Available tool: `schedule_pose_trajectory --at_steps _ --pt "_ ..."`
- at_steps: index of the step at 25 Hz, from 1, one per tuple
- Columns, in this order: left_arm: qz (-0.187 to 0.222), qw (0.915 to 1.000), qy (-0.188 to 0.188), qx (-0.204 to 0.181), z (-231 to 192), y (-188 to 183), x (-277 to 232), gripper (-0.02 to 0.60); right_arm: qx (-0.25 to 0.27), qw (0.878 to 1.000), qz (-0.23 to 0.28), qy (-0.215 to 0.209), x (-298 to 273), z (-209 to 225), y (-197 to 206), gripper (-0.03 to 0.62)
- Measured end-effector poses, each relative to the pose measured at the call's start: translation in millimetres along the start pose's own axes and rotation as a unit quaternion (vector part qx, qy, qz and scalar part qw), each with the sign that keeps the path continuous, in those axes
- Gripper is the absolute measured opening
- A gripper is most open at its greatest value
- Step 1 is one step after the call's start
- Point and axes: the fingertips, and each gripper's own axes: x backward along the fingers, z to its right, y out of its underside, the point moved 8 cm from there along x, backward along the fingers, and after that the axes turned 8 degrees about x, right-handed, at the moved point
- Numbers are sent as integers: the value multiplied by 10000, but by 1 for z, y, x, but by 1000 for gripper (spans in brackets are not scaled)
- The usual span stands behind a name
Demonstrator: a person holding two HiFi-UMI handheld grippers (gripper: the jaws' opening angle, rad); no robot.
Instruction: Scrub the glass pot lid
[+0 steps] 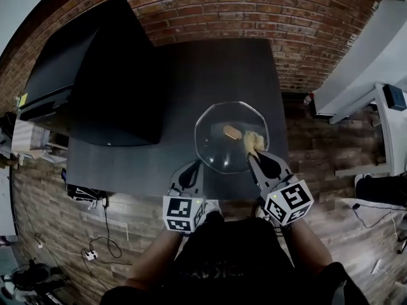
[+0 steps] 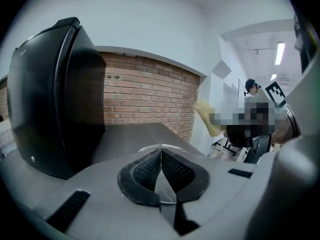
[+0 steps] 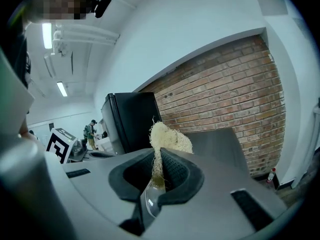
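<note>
Left gripper clamped on glass pot lid near rim, apparently steadying it | right gripper pinching fibrous scrubber over lid's right side, positioned for scrubbing.

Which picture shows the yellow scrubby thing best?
The right gripper view: the scrubber sits big in its middle, pinched in the right hand-held gripper. The head view shows it small, over the glass lid. The left gripper view catches only a pale sliver.

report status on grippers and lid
Left gripper shut on glass lid rim. Right gripper shut on scrubber, over the lid. Nothing in the way.
</note>
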Motion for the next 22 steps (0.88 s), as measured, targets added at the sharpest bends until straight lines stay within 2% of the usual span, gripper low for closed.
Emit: schedule_pose_trajectory --at_steps 10,22 --pt "-632 9962 581 -158 -51 25 -40 32 -255 9977 -316 539 -39 -24 23 41" --pt "-1591 9808 1046 -414 -77 76 -97 32 -763 9883 -986 874 -82 -35 81 41"
